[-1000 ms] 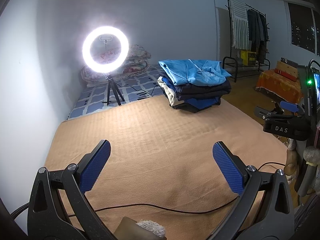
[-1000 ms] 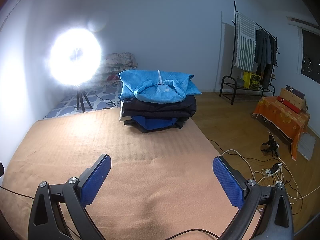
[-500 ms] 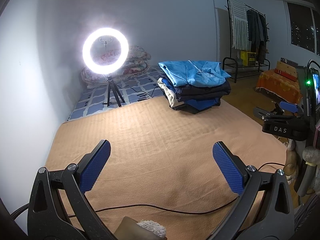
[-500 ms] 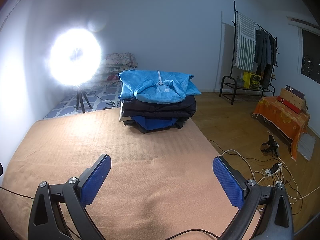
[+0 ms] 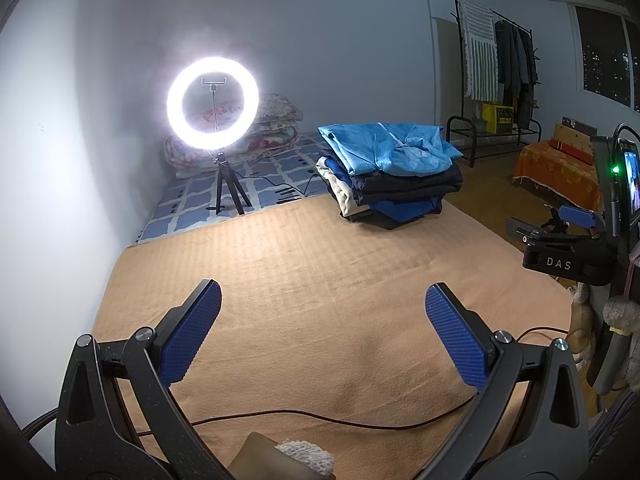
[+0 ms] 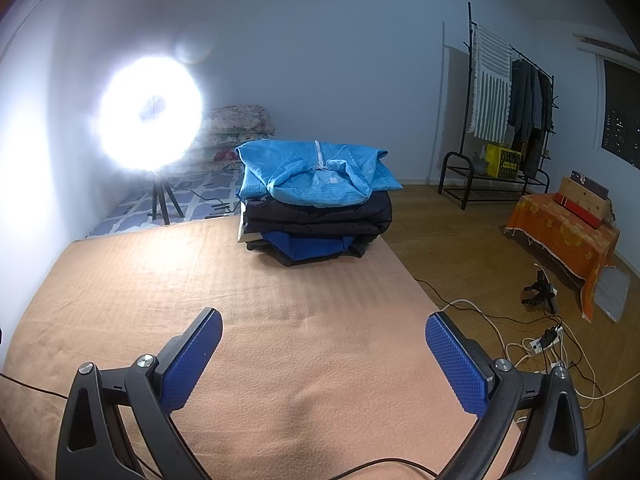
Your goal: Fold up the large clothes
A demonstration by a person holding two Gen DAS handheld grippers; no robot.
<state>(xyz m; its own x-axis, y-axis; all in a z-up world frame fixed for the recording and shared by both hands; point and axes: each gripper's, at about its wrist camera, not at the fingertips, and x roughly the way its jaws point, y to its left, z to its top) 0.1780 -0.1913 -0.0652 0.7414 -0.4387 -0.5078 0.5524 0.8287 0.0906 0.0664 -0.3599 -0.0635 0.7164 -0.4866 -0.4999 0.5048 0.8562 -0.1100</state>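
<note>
We see the left gripper (image 5: 322, 324) and right gripper (image 6: 323, 354) both spread wide, holding nothing, above the tan blanket (image 6: 200, 280). The stack of folded clothes (image 6: 316, 208) sits at its far edge.

Folded clothes stack (image 6: 316, 208), light-blue garment (image 5: 388, 148) topmost

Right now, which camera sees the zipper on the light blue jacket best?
The right wrist view: it faces the light blue jacket on top of the clothes pile head-on, so the white zipper shows. The left wrist view sees the jacket from the side, its zipper unclear.
</note>
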